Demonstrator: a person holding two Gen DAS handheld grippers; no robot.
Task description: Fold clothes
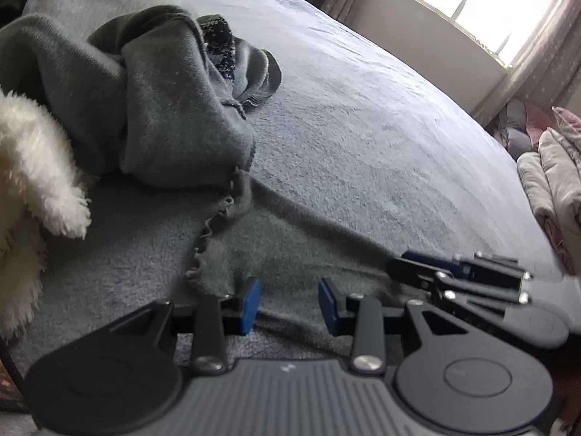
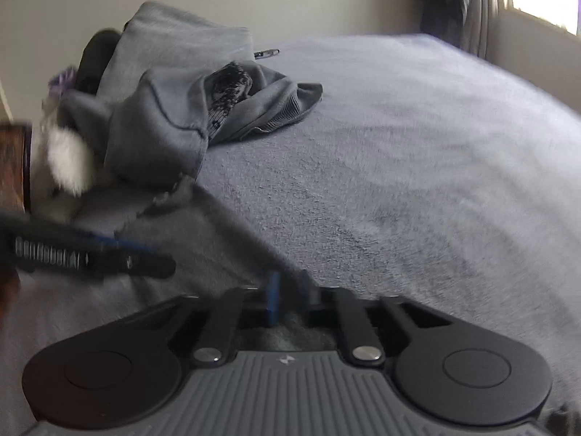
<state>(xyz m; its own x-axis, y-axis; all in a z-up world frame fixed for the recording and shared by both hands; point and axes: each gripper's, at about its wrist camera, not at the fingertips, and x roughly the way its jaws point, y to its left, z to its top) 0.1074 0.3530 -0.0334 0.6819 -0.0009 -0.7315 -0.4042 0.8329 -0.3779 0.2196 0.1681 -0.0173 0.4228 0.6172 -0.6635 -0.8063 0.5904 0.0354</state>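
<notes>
On the bed, grey cloth (image 1: 290, 254) lies between left gripper's (image 1: 289, 305) parted jaws.

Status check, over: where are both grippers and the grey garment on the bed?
Left gripper open over grey garment. Right gripper shut on its edge. Garment flat on bed. Clothes pile behind, not blocking.

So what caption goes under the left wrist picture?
Left gripper, fingers apart, over grey garment on the bed.
</notes>
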